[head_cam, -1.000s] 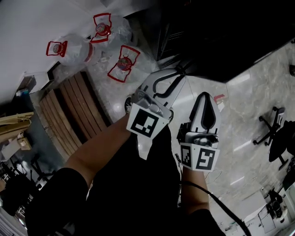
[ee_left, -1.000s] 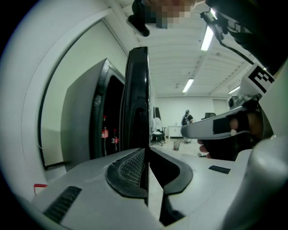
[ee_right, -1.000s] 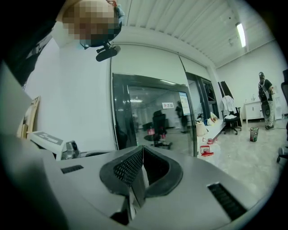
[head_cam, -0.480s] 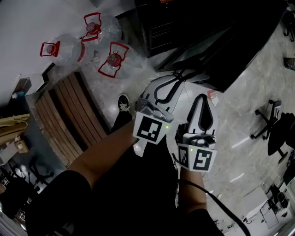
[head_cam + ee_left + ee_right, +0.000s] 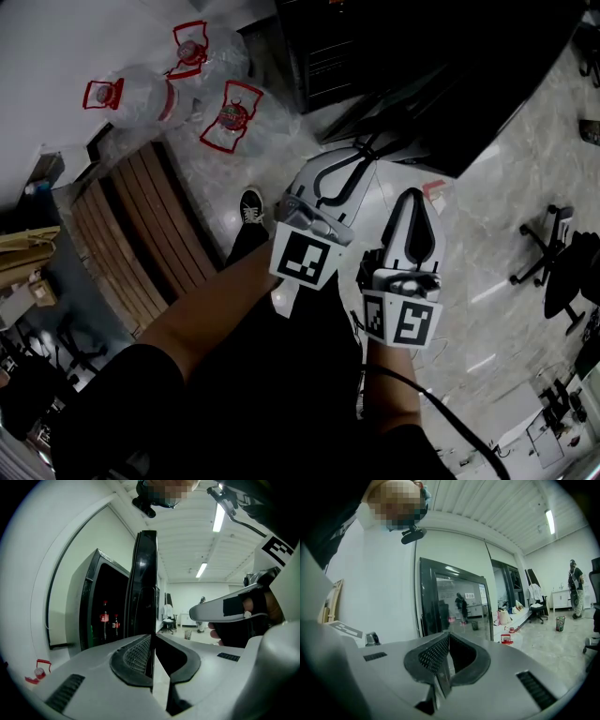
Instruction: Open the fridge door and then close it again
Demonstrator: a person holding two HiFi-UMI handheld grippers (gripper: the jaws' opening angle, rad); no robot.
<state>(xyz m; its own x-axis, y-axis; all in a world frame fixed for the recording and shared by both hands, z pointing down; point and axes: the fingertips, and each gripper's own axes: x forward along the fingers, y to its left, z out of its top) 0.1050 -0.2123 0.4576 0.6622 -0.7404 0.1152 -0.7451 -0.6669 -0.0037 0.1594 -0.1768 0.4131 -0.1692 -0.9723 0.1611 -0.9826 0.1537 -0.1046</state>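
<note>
Closure of the open black glass fridge door [image 5: 146, 583] likely needs a steady flat push from the left gripper [image 5: 152, 641], its jaws closed empty, as on the right gripper [image 5: 448, 639].

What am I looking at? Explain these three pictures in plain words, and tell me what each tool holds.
There is no robot here. A person carries a hand-held gripper in each hand. One picture comes from a camera on the person's head, looking steeply down at the floor. The other two come from cameras that ride on the tools and look along their jaws.

The left hand-held gripper faces a black fridge. Its door stands open and is seen edge-on, with bottles inside. The right hand-held gripper is beside it. Both have their jaws together and hold nothing.

On the floor lie big water jugs near some wooden slats.
</note>
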